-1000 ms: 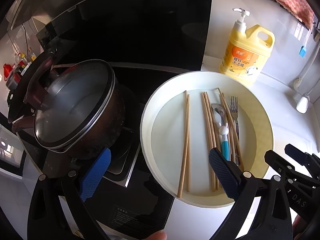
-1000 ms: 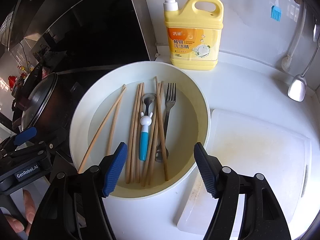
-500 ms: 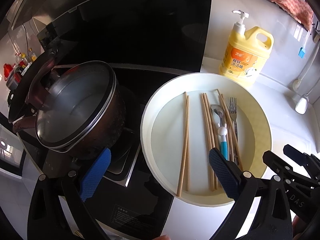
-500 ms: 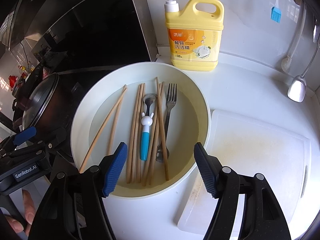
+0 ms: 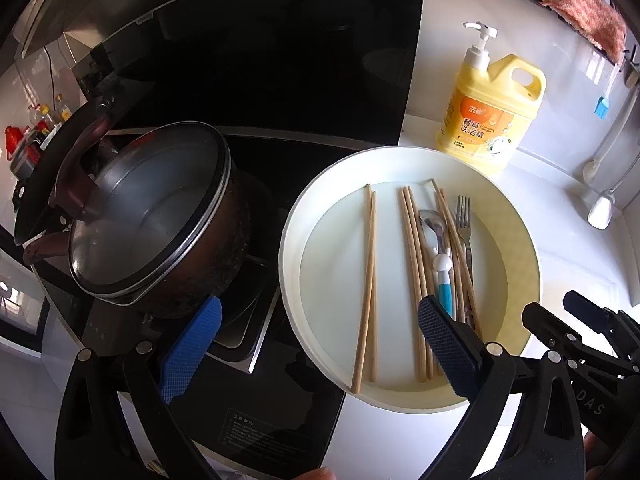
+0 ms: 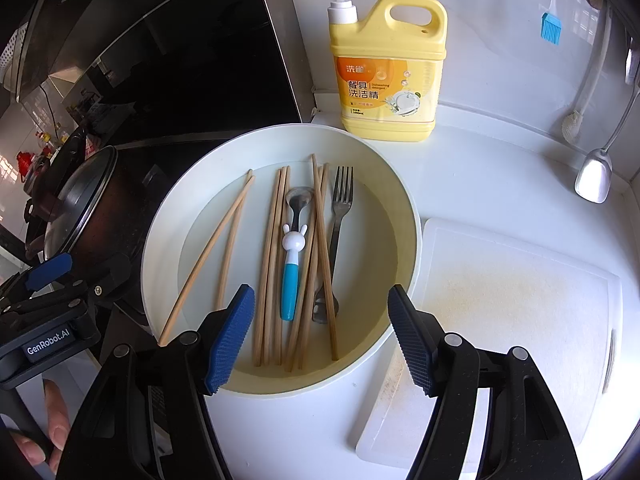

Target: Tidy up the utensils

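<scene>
On the desk beside the stove, the basin holds all the utensils: chopsticks, spoon and fork, lying roughly parallel. Right gripper hovers over the near rim, fingers wide apart, empty; left gripper likewise spread and empty. Sorted already or waiting to be sorted? It could be either.

Pale wooden chopsticks lie matt beside a shiny metal fork in a smooth cream plastic basin. The yellow bottle is glossy plastic; the right cutting board looks scuffed.
</scene>
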Available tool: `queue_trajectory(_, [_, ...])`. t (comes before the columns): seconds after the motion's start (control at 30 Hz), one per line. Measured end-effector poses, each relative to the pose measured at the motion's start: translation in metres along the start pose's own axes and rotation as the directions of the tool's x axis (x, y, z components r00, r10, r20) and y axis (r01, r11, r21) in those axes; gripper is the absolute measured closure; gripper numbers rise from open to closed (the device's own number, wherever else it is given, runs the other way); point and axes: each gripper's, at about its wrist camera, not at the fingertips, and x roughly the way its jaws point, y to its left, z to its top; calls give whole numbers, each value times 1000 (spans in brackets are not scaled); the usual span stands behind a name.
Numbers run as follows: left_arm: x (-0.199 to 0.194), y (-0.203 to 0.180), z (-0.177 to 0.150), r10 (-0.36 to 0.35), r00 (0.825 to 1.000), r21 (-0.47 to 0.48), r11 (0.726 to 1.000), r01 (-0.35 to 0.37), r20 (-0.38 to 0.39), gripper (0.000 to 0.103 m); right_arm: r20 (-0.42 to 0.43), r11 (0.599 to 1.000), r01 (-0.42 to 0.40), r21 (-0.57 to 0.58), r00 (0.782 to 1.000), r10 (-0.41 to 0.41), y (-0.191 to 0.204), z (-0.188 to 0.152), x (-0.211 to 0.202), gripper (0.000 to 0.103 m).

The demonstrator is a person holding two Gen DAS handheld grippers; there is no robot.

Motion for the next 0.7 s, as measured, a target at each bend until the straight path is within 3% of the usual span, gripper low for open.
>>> queue_trajectory(0.7, [4,4,-2,-20,999,-37,999,19,-25,6,-2,1000,4,1,1000,-4,6,-2,1,37])
